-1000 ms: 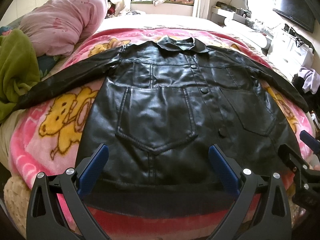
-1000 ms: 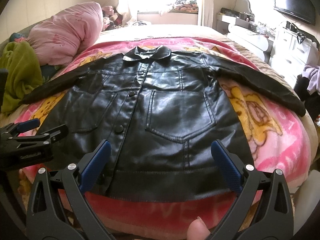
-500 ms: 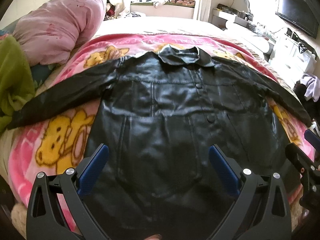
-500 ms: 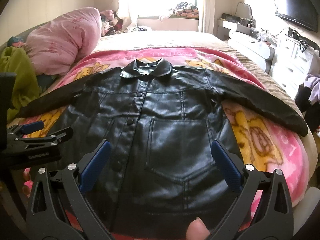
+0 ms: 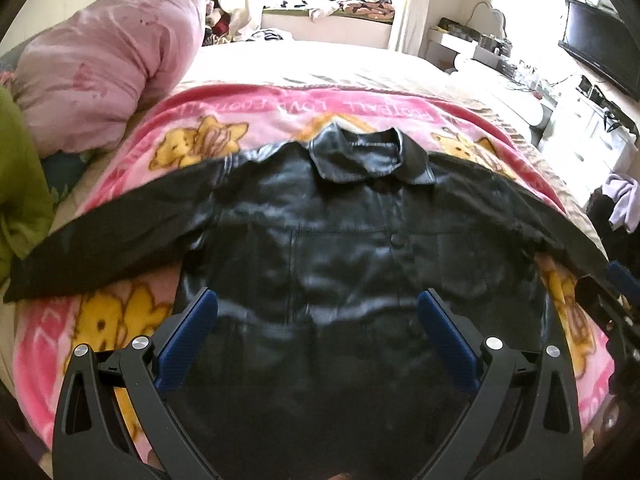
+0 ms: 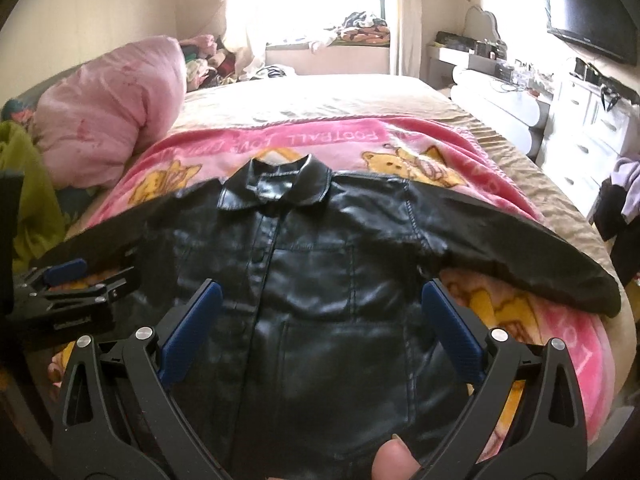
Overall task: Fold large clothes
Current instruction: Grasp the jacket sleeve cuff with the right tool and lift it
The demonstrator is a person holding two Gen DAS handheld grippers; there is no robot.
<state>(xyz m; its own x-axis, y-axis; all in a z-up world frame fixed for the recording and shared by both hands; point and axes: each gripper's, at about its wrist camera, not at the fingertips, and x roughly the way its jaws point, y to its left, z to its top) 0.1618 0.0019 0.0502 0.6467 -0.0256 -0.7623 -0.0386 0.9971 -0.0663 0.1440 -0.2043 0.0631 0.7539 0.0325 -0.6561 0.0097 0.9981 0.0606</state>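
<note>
A black leather jacket (image 5: pixel 344 248) lies spread flat, front up, on a pink cartoon-bear blanket (image 5: pixel 256 112) that covers the near part of the bed (image 6: pixel 320 96). Taking the jacket as the landmark: its collar (image 6: pixel 276 184) points toward the window end of the room, and its 2 sleeves reach out to either side, the one on the right sleeve (image 6: pixel 520 256) ending near the blanket's edge.

The left tool (image 5: pixel 318 320) hangs over the lower body of the jacket with its blue-padded fingers (image 5: pixel 188 340) spread wide and nothing between them; it is released. The right tool (image 6: pixel 320 320) hangs likewise over the jacket's lower front, beside the button placket, fingers (image 6: pixel 452 336) spread apart and gripping nothing. Whether either tool touches the leather cannot be told. In the right wrist view the left tool (image 6: pixel 76 280) shows at the jacket's left side.

A bundled pink duvet (image 5: pixel 108 64) sits beyond the jacket's left sleeve, with a green cloth (image 5: pixel 20 184) beside it. To the jacket's right stand white drawers (image 6: pixel 588 144), and a wall television (image 6: pixel 588 12) hangs above them.
</note>
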